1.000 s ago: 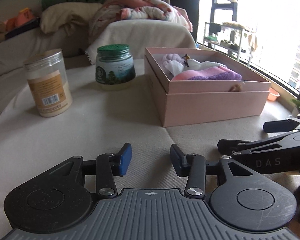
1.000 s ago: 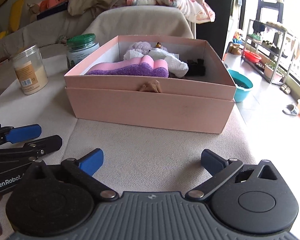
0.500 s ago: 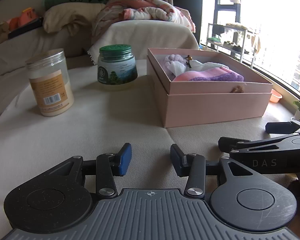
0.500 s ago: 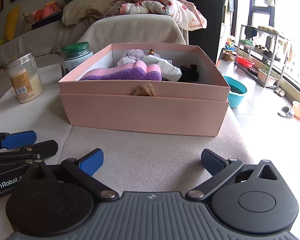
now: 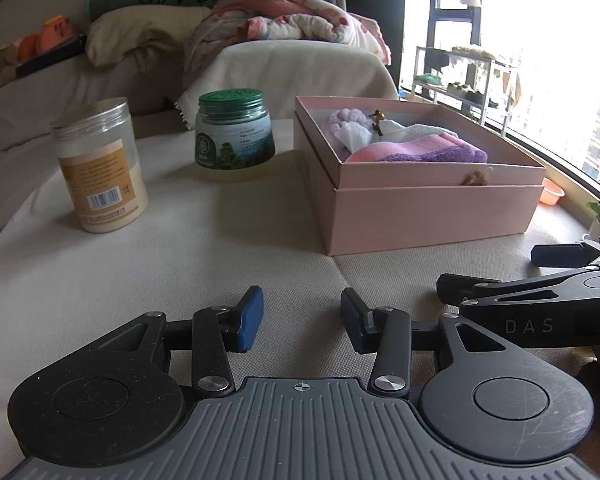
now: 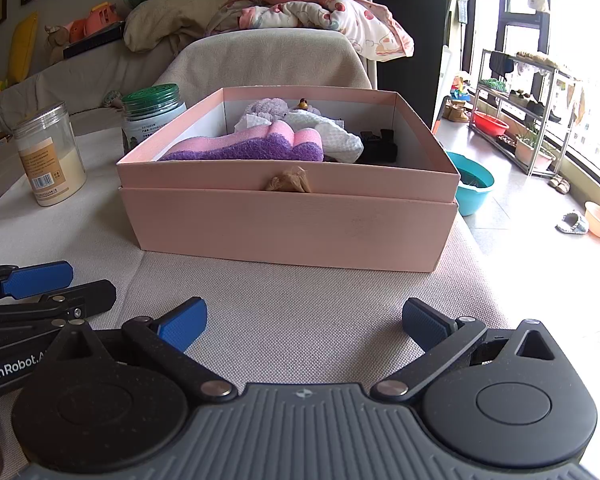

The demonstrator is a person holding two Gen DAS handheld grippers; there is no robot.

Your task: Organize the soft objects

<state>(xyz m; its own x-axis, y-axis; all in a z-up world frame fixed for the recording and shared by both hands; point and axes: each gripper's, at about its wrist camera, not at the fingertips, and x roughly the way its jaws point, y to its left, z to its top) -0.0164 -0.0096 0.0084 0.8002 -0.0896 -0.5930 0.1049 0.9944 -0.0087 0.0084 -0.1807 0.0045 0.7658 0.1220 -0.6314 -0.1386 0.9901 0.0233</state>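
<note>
A: Pink box (image 6: pixel 288 224) sits on the cloth-covered bench (image 6: pixel 300 320), holding the pink-and-purple sponge (image 6: pixel 256 146) and white cloth (image 6: pixel 332 134). Gripper status?

B: Left gripper (image 5: pixel 302 318): jaws partly apart, empty. Right gripper (image 6: pixel 304 322): jaws wide, empty. Both near the box, not touching it.
</note>
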